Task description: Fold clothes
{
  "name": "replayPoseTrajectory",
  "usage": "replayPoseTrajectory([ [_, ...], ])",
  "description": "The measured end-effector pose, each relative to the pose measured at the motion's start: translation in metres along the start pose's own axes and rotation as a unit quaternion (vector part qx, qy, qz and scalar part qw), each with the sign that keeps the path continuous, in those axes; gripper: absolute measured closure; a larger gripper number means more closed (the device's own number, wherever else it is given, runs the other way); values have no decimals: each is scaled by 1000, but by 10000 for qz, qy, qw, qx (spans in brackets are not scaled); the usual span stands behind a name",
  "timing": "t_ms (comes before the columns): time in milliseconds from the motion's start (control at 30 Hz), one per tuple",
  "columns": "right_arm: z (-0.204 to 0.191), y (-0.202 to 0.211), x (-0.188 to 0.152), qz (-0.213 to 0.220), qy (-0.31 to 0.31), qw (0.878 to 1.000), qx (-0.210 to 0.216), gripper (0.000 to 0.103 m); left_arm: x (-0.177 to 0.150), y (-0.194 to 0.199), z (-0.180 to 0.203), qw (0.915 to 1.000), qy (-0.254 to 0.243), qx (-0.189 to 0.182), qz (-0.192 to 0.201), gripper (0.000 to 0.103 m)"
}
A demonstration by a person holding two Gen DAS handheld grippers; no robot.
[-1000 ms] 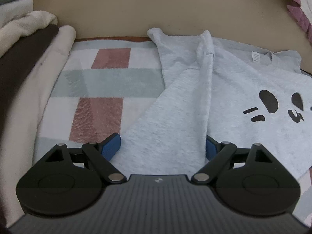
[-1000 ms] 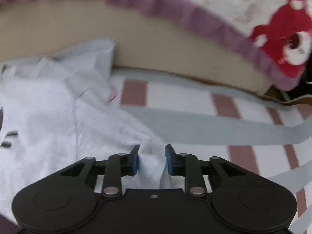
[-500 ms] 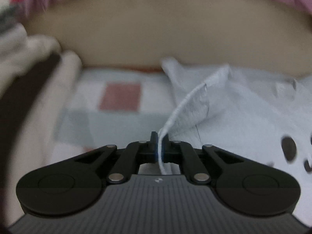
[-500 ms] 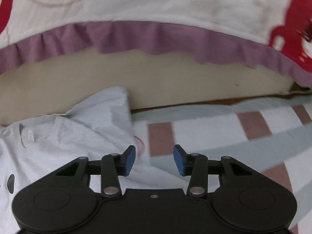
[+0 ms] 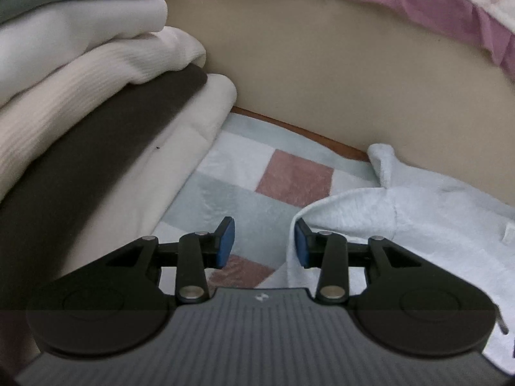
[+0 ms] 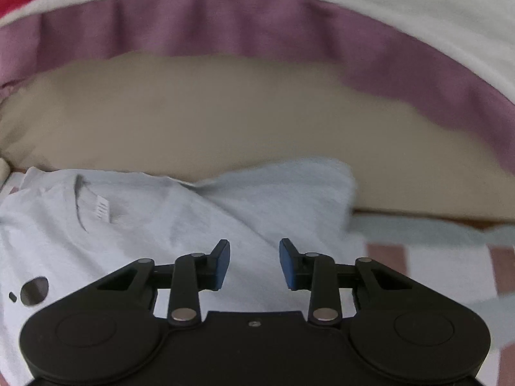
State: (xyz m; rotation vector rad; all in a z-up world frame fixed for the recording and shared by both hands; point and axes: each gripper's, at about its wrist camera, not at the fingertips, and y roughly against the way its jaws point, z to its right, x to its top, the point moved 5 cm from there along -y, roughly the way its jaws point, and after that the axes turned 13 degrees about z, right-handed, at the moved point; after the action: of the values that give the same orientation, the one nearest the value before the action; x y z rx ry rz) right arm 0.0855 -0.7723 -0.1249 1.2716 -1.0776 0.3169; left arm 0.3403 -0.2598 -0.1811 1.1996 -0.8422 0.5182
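My left tongs [image 5: 263, 240] and right tongs [image 6: 254, 263] both gaped empty over the grey T-shirt [image 6: 154, 225] spread ahead on the checked blanket [image 5: 244, 173]; I judged pinching matching edges squarely would keep any fold even.

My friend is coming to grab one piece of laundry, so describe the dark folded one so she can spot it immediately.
Look at the tall stack of folded clothes at the left end of the checked pink, grey and white blanket. Second from the bottom lies the dark brown folded garment, sandwiched between a ribbed cream knit and a smooth cream layer. It is the stack's only dark piece.
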Motion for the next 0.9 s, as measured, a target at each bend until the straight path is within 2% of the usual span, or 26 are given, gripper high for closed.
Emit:
replayPoseTrajectory([
  [67,-10,-16,1,-132,123,9998,-68,42,-4,-1,8,9998,-13,-166,-108,65],
  [233,-20,-48,-7,-498,752,9955,-287,42,-13,-6,24,9987,-25,-419,-294,64],
  [300,-17,-54,-7,-458,737,9957,-322,33,-15,-8,31,9986,-156,-413,-296,64],
  [367,-13,-57,-7,-358,570,9971,-342,32,-17,-9,35,9984,-290,-381,-286,64],
  [400,-11,-58,-7,-305,464,9980,-310,34,-17,-9,36,9984,-324,-366,-278,64],
  [433,-13,-57,-8,-240,401,9987,-208,40,-17,-10,37,9984,-350,-352,-270,64],
  [467,-15,-54,-10,-169,356,9992,-76,62,-17,-11,38,9984,-375,-338,-261,65],
  [500,-18,-52,-11,-99,310,9995,57,78,-18,-12,39,9984,-400,-324,-253,65],
  [533,-23,-49,-13,-33,422,9990,118,87,-18,-13,39,9981,-463,-322,-242,65],
  [567,-29,-44,-16,59,643,9978,126,93,-17,-13,40,9979,-528,-305,-221,70],
  [600,-35,-38,-17,230,918,9955,38,95,-15,-13,39,9979,-557,-292,-139,75],
  [633,-39,-30,-15,478,1121,9925,-98,95,-12,-11,39,9979,-574,-283,-38,91],
  [667,-39,-22,-10,771,1207,9894,-256,96,-9,-10,38,9979,-592,-273,63,96],
  [733,-34,-8,6,1332,1112,9824,-695,96,-3,-8,36,9974,-626,-255,265,96],
  [767,-32,-6,13,1457,1105,9791,-894,96,-1,-7,36,9972,-605,-249,373,96],
  [800,-30,-7,18,1511,1128,9761,-1080,96,1,-6,35,9969,-594,-235,456,96],
  [867,-30,-23,17,1096,1202,9788,-1248,95,2,-11,34,9965,-682,-71,468,93],
  [900,-30,-31,15,886,1238,9788,-1368,89,2,-13,32,9966,-695,52,435,93],
])
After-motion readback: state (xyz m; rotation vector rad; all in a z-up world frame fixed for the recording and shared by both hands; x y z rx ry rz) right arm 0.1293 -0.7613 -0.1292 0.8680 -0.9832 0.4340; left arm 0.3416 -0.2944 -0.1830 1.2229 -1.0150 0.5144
